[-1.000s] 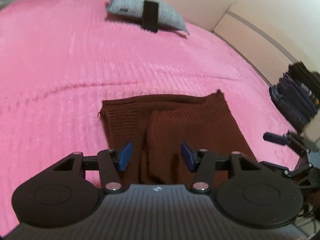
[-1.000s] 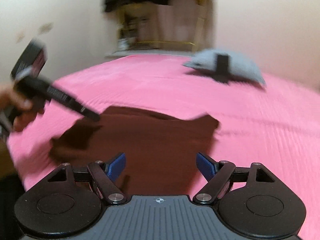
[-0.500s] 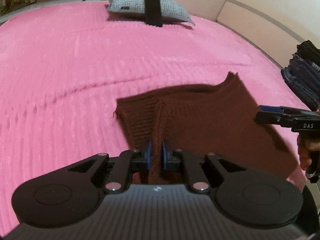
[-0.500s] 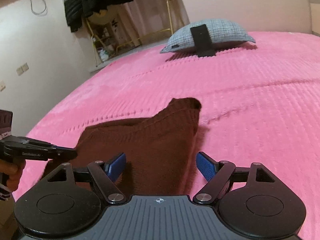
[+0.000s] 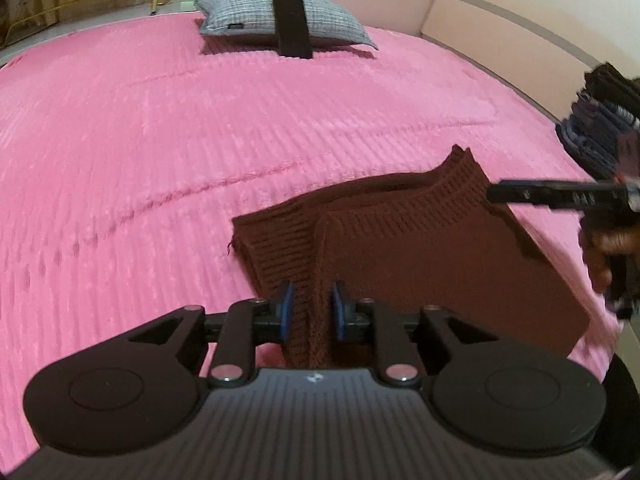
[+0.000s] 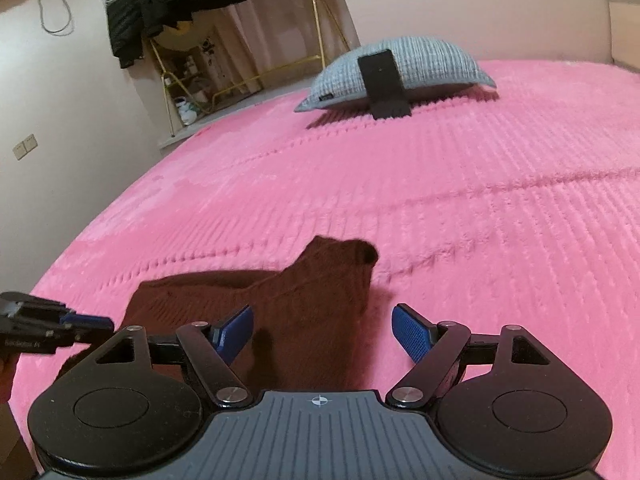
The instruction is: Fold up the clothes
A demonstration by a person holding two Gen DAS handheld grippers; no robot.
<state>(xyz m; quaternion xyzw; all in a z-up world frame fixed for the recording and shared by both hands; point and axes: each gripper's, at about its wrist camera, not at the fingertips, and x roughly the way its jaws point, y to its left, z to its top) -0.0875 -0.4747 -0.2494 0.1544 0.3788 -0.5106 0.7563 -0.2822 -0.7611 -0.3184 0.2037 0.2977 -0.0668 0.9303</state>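
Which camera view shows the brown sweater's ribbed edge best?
The left wrist view: the brown sweater fills the middle, its ribbed edge sharp, with a fold between the left tongs. The right wrist view shows the same sweater darker, ribbing indistinct, partly behind the open right tongs.

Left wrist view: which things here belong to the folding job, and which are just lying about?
Job:
- brown sweater, partly folded on the pink bedspread
- left tool, closed on a fold of the sweater
- right tool, open over the sweater's edge

Lying about:
- grey pillow
- black strap-like thing leaning on the pillow
- stack of dark clothes at the right edge
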